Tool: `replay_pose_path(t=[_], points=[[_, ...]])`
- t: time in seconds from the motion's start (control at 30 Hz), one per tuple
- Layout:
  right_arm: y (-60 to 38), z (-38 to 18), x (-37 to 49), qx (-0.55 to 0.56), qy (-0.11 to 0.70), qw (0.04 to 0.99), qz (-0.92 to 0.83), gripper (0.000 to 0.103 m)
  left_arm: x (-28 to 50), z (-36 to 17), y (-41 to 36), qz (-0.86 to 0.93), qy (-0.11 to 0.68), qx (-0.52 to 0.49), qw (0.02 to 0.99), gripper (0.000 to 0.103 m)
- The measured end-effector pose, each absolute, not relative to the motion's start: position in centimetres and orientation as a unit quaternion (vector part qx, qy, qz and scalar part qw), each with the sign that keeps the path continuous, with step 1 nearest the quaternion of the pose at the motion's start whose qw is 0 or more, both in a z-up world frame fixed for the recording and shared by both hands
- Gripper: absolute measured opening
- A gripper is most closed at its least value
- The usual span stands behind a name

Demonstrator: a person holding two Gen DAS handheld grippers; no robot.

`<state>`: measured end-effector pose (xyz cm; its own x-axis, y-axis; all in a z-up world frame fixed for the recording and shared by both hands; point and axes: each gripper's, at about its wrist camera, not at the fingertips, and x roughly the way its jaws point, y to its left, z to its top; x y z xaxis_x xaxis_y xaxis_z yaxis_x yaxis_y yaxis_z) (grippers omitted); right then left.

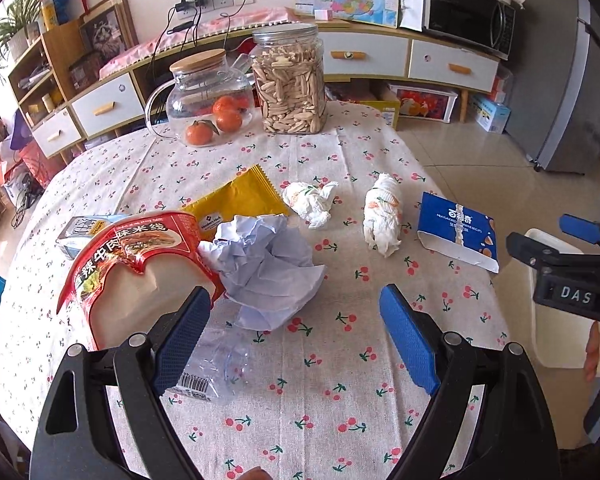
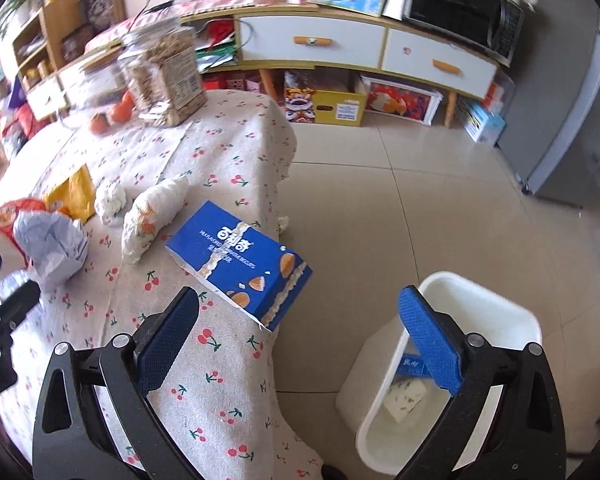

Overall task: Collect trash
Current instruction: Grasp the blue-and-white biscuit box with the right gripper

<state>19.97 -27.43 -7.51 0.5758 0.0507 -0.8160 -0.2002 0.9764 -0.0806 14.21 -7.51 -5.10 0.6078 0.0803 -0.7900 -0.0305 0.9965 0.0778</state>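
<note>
Right now the left tool [image 1: 296,336] hangs over the table [image 1: 340,420], which wears a cream cloth printed with red cherries, and its blue-padded jaws stand spread wide with nothing pinched between them. Taking the crumpled pale-blue sheet of paper [image 1: 264,268] as the landmark: it lies just beyond the left tool's gap. Touching its left side is a red noodle packaging sleeve [image 1: 132,264], and a yellow foil snack wrapper [image 1: 236,200] lies just behind it. A crushed clear plastic bottle [image 1: 216,368] lies in front of it, partly under the left jaw. To its right sit two crumpled white tissues [image 1: 312,202], one [image 1: 382,216] farther right than the other, and farther right again, at the table's edge, lies a flattened blue biscuit box [image 2: 240,260]. Well behind it stand a glass jug with a wooden lid [image 1: 204,100], several oranges [image 1: 199,133] and a clear jar of seeds [image 1: 288,84].

The right tool [image 2: 300,340] is likewise spread and empty, held over the table's edge near the blue box. A white plastic bin [image 2: 480,304] stands on the tiled floor beside the table, with some scraps inside.
</note>
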Motion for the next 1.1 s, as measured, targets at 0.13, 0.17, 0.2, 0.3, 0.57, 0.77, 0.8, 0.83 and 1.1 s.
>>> replay_pose_path(t=[0.13, 0.17, 0.2, 0.3, 0.57, 0.77, 0.8, 0.83, 1.1], points=[[-25.5, -8.8, 21.3, -0.162, 0.456, 0.866, 0.129, 0.096, 14.2, -4.4, -6.8, 0.021, 0.438, 0.028, 0.898, 0.084], [-25.4, -9.1, 22.0, -0.165, 0.460, 0.862, 0.138, 0.096, 14.2, -4.2, -6.6, 0.020, 0.437, 0.026, 0.899, 0.084], [-25.4, -9.4, 22.7, -0.164, 0.465, 0.857, 0.147, 0.096, 14.2, -4.1, -6.4, 0.018, 0.437, 0.023, 0.899, 0.084], [-25.6, -10.0, 24.7, -0.150, 0.479, 0.846, 0.179, 0.096, 14.2, -3.6, -5.8, 0.014, 0.436, 0.012, 0.900, 0.084], [-25.3, -12.2, 25.9, -0.123, 0.506, 0.823, 0.228, 0.070, 14.4, -4.2, -5.5, 0.008, 0.448, 0.016, 0.894, 0.084], [-25.0, -11.6, 25.2, -0.118, 0.505, 0.826, 0.221, 0.058, 14.7, -4.0, -6.1, 0.006, 0.441, 0.016, 0.897, 0.084], [-25.0, -11.4, 25.0, -0.118, 0.507, 0.827, 0.214, 0.057, 14.7, -3.9, -6.2, 0.006, 0.438, 0.018, 0.899, 0.084], [-25.0, -11.1, 24.8, -0.115, 0.508, 0.828, 0.209, 0.057, 14.7, -3.8, -6.3, 0.006, 0.436, 0.020, 0.900, 0.084], [-26.3, -7.0, 21.7, -0.035, 0.512, 0.847, 0.139, 0.057, 15.9, -2.3, -7.4, -0.014, 0.413, 0.011, 0.910, 0.084]])
